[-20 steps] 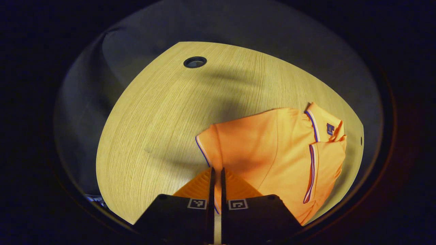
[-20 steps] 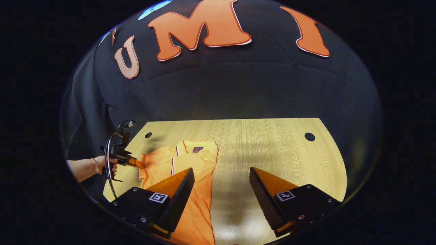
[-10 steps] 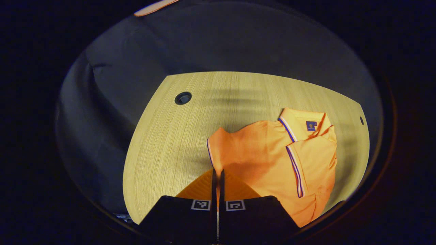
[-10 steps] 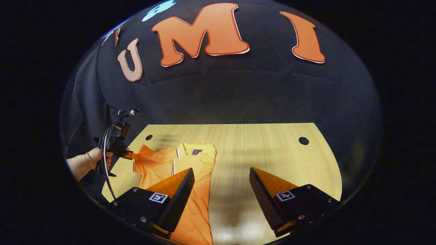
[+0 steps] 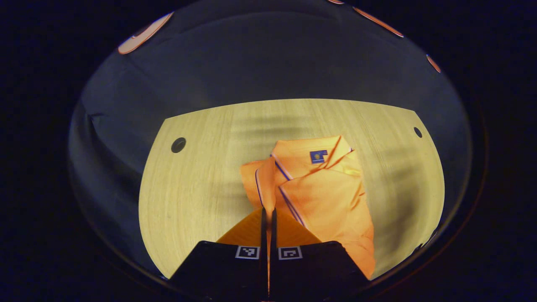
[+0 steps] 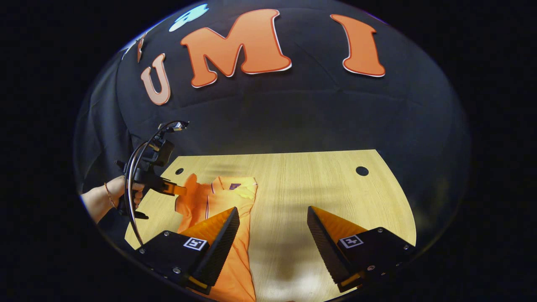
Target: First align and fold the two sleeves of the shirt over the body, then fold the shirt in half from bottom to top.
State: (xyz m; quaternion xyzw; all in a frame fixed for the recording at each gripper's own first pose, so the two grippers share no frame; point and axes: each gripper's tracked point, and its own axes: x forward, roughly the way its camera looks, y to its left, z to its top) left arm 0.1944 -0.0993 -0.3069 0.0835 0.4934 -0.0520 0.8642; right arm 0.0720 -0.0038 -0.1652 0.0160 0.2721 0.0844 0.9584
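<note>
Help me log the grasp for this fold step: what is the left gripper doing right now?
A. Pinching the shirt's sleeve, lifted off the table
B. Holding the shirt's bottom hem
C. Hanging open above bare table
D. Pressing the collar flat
A: in the left gripper view the left gripper is closed on the striped cuff of the sleeve, and the right gripper view shows the sleeve raised above the table.

The left gripper (image 5: 268, 212) has lifted the sleeve (image 5: 256, 184) it pinches up off the worktop (image 5: 197, 176) and swung it in toward the middle of the orange shirt (image 5: 327, 197), so the shirt now looks narrower and more bunched.
</note>
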